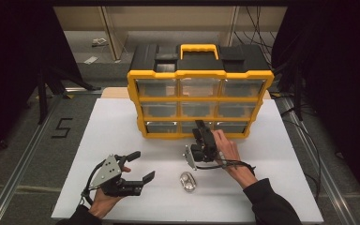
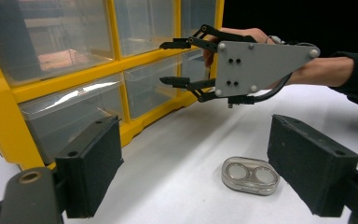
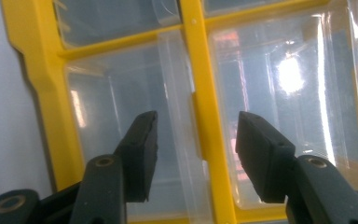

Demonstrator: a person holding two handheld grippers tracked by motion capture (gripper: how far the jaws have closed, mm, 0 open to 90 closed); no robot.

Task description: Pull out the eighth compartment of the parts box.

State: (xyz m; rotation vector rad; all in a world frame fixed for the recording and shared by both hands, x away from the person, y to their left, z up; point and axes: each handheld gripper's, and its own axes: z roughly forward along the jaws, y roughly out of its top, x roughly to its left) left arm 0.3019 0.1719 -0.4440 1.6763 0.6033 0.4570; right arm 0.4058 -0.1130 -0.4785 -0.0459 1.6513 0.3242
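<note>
The right gripper (image 1: 199, 125), jaws partly spread and holding nothing, points at the bottom middle drawer (image 1: 195, 126) of the yellow drawer organizer (image 1: 200, 74) at frame centre, apparently lining up to pull it open. The left gripper (image 1: 139, 165), jaws wide apart and empty, waits at lower left. A small clear case (image 1: 187, 182) lies between them.

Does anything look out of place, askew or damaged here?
Nothing stands out. The organizer stands upright with its drawers shut, the small clear case lies flat on the table, and nothing is spilled or broken.
</note>
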